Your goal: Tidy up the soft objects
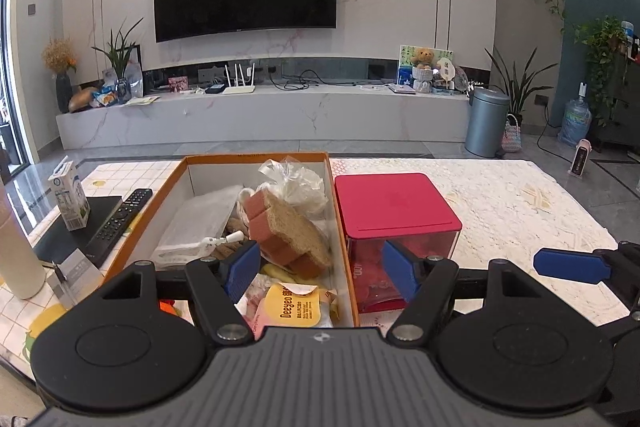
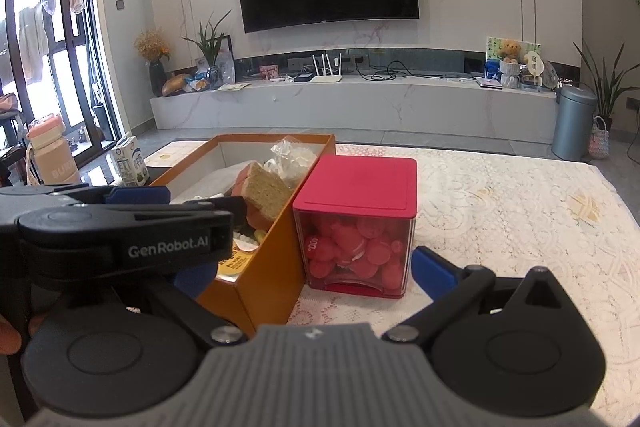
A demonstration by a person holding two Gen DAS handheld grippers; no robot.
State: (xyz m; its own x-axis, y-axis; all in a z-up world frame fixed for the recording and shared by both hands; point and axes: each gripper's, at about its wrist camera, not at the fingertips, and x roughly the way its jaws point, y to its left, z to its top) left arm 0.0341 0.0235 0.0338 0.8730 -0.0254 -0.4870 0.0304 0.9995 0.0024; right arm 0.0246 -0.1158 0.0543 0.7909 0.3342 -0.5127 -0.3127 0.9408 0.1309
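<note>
on the lace tablecloth, a red box touches the orange box.

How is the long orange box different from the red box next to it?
The long orange cardboard box is open on top; the red-lidded clear plastic cube has its lid on. The orange box holds mixed things, like a brown-and-pink sponge and snack packets; the cube holds round red pieces. The orange box is longer. Both sit side by side on the table.

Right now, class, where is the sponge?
In both wrist views the sponge lies tilted inside the orange box, atop the other items near its middle, in front of a clear plastic bag and left of the red-lidded container.
</note>
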